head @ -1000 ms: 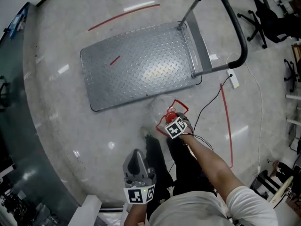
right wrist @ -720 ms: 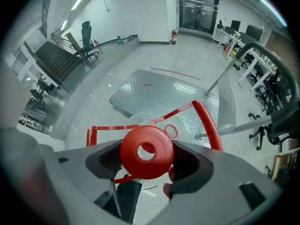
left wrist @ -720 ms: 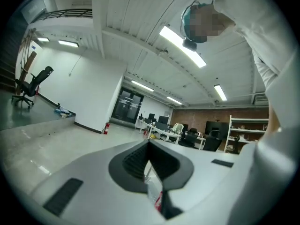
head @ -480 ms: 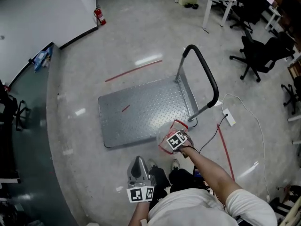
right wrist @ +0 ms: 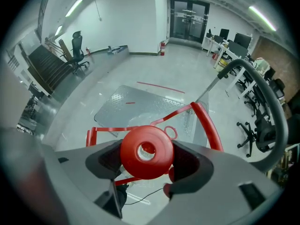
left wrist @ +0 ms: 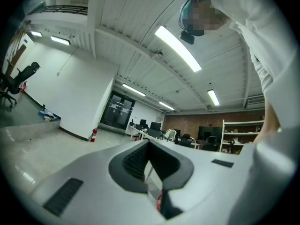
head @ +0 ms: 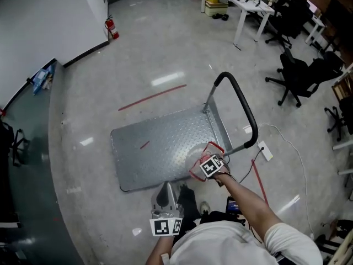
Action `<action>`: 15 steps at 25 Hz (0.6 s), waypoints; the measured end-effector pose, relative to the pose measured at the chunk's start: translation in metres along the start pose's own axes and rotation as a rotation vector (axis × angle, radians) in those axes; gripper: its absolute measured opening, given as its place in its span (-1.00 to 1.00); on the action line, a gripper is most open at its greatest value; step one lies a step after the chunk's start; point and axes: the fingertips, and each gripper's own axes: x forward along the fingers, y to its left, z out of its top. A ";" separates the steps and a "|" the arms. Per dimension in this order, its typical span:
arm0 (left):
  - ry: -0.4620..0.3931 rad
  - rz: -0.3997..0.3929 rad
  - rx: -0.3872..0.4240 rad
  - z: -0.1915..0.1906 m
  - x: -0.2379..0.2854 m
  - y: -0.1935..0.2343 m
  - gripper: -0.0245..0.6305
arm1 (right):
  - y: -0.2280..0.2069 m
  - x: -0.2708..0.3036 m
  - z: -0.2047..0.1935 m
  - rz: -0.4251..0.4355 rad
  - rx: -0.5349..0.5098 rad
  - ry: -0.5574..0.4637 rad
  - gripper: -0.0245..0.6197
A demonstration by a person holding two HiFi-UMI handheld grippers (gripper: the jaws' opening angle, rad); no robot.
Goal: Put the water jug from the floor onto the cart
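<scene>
Arm stretching toward one o'clock, the right gripper [right wrist: 146, 159] is grasping the water jug [right wrist: 145, 146] by its cap beside the cart [head: 160, 148]; the left gripper [left wrist: 151, 165] is hanging clenched, empty.

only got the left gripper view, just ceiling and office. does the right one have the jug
Observer: Yes. The right gripper is shut on the jug, at its red cap.
Operator: is it on the cart
Observer: In the head view it is over the near right corner of the cart. I cannot tell whether it rests on the deck.
Operator: and where is my left one
Observer: The left gripper is off the cart, just short of its near edge, by the person's legs.
</scene>
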 end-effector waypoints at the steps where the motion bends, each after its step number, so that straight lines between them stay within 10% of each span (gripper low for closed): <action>1: -0.003 -0.021 0.006 0.004 0.012 0.003 -0.92 | -0.004 0.002 0.006 -0.004 0.005 -0.002 0.03; 15: 0.044 -0.068 -0.016 0.011 0.118 0.042 -0.92 | -0.071 0.051 0.106 -0.029 0.101 -0.043 0.03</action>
